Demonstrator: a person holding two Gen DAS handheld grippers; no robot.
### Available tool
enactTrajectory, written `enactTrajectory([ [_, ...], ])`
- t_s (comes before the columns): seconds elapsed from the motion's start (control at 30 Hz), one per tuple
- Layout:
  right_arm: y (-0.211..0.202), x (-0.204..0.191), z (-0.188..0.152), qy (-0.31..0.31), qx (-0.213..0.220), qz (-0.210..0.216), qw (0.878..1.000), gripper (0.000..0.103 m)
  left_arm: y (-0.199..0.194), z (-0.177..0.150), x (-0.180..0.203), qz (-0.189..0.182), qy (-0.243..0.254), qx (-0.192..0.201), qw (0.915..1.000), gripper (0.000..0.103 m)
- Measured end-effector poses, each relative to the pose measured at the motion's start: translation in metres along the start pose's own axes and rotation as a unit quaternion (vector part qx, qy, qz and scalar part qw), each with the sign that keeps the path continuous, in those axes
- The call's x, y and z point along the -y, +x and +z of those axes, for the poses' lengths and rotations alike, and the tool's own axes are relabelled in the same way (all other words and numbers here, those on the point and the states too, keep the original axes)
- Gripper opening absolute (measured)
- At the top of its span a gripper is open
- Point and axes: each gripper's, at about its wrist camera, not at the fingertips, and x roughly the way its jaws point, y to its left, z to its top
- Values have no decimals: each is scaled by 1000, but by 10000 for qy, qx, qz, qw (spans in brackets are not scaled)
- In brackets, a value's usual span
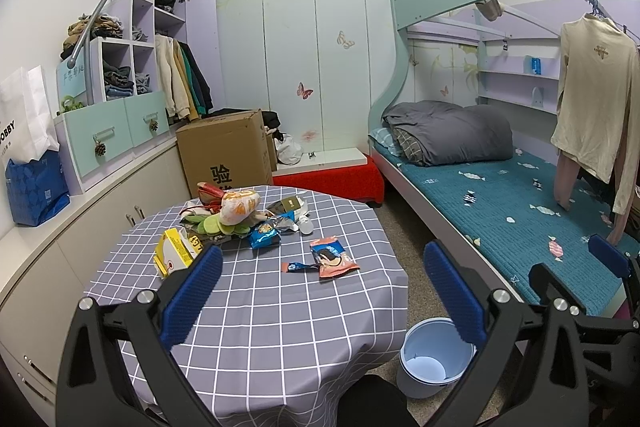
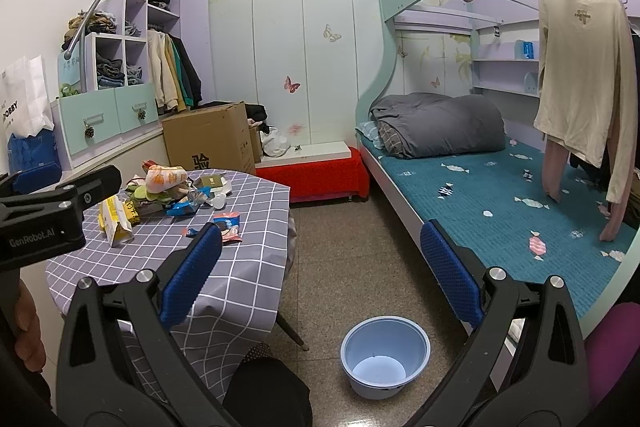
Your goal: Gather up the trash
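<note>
The trash lies on the table (image 1: 260, 307), which wears a grey checked cloth; nearest the left tool (image 1: 322, 283) is a pink snack wrapper (image 1: 334, 258), flat on the cloth just ahead of the gap between the blue fingers (image 1: 192, 297), with a small torn blue wrapper strip (image 1: 298, 267) touching its left edge; further ahead and to the left sits a yellow carton (image 1: 176, 253), open and tilted, partly hidden behind the left finger; beyond these is a heap of litter (image 1: 232, 217) at the table's far side, with an orange-and-white bag on top, green round pads beneath it and a blue foil packet (image 1: 264, 237) at its near edge; a small white bottle (image 1: 306, 225) lies just right of the heap.

The left tool hangs over the near part of the table, its fingers spread wide and holding nothing; the right tool (image 2: 320, 267) is likewise spread wide and holds nothing, and it hangs over the floor to the right of the table, between table and bed (image 2: 500, 195); the left tool's black body shows at the left edge of the right wrist view.

A pale blue bin (image 2: 384, 355) stands on the floor below and just ahead of the right tool, upright, close to the table's right edge and near the bed frame.

Behind the table stands a cardboard box (image 1: 226, 151); a folded grey quilt (image 1: 452, 133) rests at the far end of the bed; a cream top (image 1: 592, 99) hangs from a rail at the right.
</note>
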Motion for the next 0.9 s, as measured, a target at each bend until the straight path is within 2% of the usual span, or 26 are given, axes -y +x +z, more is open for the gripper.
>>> enactTrajectory([
  [0.9,4,-7,-4,70,-52,26,10000,97,3,-3,1,-30,48,-37,10000,99],
])
